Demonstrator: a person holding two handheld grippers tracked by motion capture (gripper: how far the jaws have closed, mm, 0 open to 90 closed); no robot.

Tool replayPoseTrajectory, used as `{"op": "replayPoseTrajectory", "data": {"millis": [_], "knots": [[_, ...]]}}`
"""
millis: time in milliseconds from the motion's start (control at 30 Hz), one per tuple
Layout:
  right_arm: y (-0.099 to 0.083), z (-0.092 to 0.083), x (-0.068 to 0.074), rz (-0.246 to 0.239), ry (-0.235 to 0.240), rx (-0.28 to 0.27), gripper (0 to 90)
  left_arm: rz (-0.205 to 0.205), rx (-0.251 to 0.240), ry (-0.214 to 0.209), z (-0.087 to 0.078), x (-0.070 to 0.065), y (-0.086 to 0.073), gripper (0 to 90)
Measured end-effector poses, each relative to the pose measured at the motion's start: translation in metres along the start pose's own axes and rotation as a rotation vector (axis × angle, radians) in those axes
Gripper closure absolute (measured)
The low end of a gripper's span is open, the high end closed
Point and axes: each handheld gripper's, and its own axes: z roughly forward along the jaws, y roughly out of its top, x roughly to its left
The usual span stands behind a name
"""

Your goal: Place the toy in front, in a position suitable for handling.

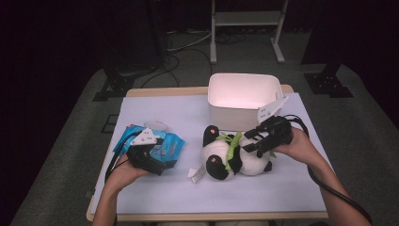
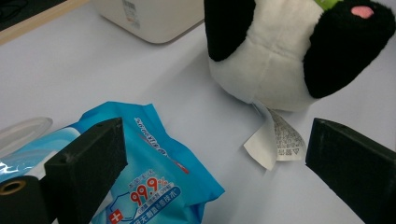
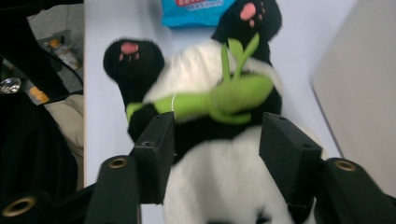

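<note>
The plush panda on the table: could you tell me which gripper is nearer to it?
Right. The right gripper hangs directly over the plush panda, jaws open astride its white body. The left gripper sits apart to the panda's left, over the blue wipes pack.

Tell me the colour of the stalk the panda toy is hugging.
Bright green, a leafy stalk across the panda toy; the right gripper view shows it best.

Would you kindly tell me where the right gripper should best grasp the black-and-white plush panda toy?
Probably across the white belly of the black-and-white plush panda toy, coming from above: it lies on its back, its soft middle facing up between the right gripper's open jaws.
</note>
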Motion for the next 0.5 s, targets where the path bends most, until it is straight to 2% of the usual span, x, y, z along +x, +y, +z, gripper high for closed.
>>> {"op": "replayPoseTrajectory", "data": {"millis": [67, 133, 167, 267, 367, 500], "knots": [[-0.005, -0.003, 0.0, 0.001, -0.001, -0.011, 42.9, 0.0, 0.003, 0.005, 0.0, 0.001, 0.0, 4.9], [-0.021, -0.01, -0.002, 0.027, -0.014, -0.025, 40.9, -0.005, 0.003, 0.016, -0.002, 0.004, -0.001, 5.0], [-0.021, -0.01, -0.002, 0.027, -0.014, -0.025, 40.9, -0.005, 0.003, 0.016, -0.002, 0.004, -0.001, 5.6], [-0.041, -0.018, -0.003, 0.065, -0.022, -0.04, 39.7, -0.005, 0.011, 0.023, -0.002, 0.009, -0.001, 5.6], [-0.049, -0.02, -0.004, 0.08, -0.024, -0.05, 38.5, -0.005, 0.01, 0.022, -0.003, 0.011, -0.001, 7.7], [-0.064, -0.024, -0.003, 0.098, -0.034, -0.071, 37.5, 0.005, 0.03, 0.041, -0.009, 0.019, 0.002, 8.7]]}}
